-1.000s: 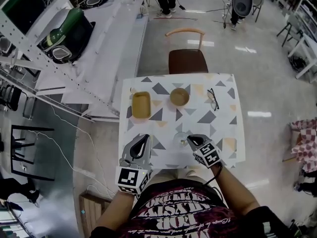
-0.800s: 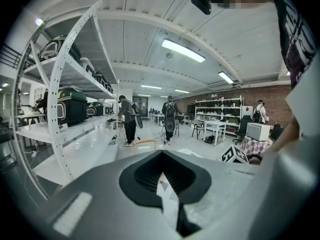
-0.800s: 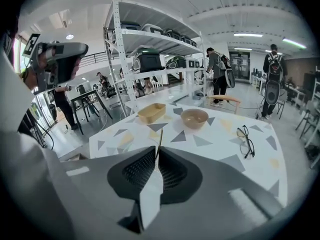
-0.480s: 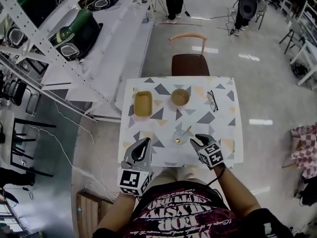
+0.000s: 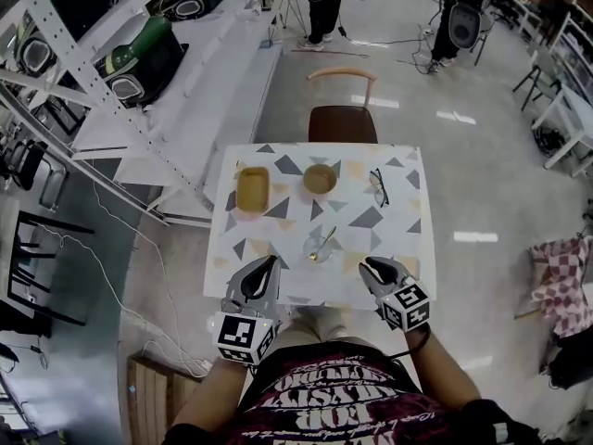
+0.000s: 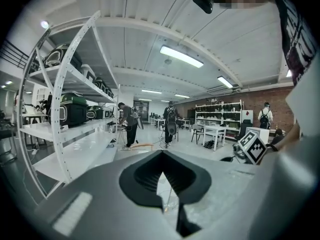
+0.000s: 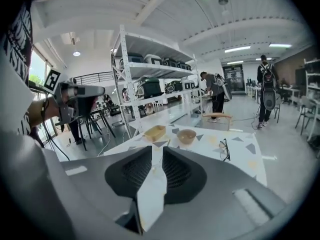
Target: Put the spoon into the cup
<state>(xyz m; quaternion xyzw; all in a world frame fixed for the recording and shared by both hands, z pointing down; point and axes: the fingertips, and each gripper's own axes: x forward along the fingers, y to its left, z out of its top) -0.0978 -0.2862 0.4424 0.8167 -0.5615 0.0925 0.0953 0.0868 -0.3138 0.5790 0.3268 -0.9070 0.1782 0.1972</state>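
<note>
Spoon [image 5: 324, 240] leans inside the glass cup [image 5: 314, 247] at mid-frame on the worktop [image 5: 389, 235], so we judge placement done; right gripper [image 5: 371, 265] fingers, just narrowing, stand apart and empty, left gripper [image 5: 270, 263] fingers closed on nothing, leaving only a clean retreat.

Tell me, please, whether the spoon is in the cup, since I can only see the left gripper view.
Observer: Yes. The head view shows the spoon standing in the clear cup, with its handle leaning over the rim.
Operator: Is the right tool empty?
Observer: Yes. The right tool has just been closing, but its jaws are apart with nothing between them.
Operator: What lies beyond the cup?
Observer: A yellow tray, a bowl and glasses.
</note>
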